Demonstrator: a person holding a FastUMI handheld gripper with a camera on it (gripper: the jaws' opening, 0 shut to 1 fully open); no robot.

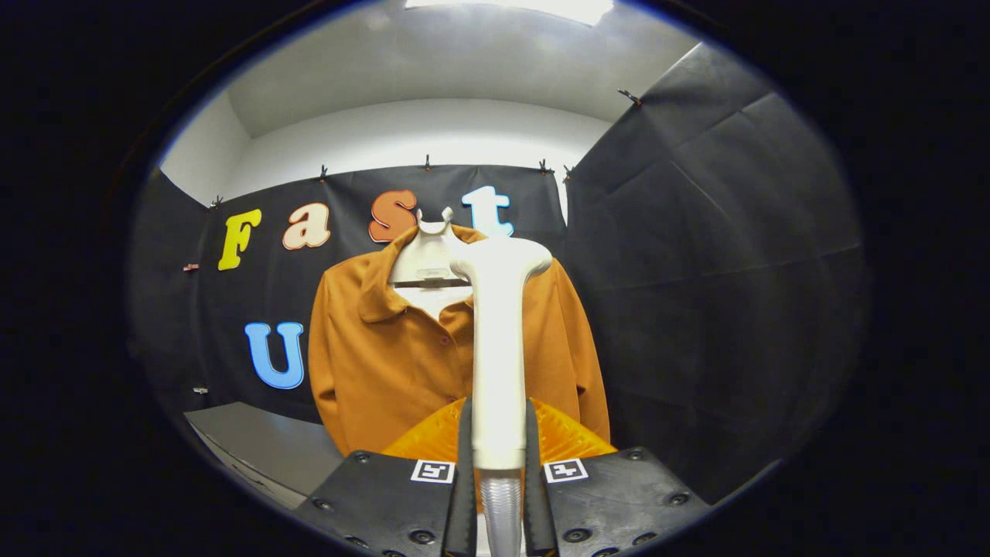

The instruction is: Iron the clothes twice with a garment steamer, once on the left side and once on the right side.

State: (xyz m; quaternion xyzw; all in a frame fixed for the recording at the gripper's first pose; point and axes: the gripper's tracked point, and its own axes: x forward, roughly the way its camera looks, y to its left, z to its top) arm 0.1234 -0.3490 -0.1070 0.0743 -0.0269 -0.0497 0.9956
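Note:
An orange-brown shirt (387, 356) hangs on a white hanger (427, 259) against the black booth wall, facing me, collar open and buttons down its front. My gripper (498, 433) is shut on the white garment steamer (497, 340), both fingers (465, 464) pressing its handle. The steamer stands upright between the fingers. Its head (503, 259) sits level with the shirt's collar, in front of the right half of the shirt, with its nozzle face turned away from me. Whether the head touches the cloth I cannot tell. A ribbed hose (501, 510) runs down from the handle.
A grey tabletop (255, 449) lies low on the left, below the shirt's sleeve. Black cloth walls close in behind and on the right (711, 294). A white wall and ceiling (433, 131) show above the cloth.

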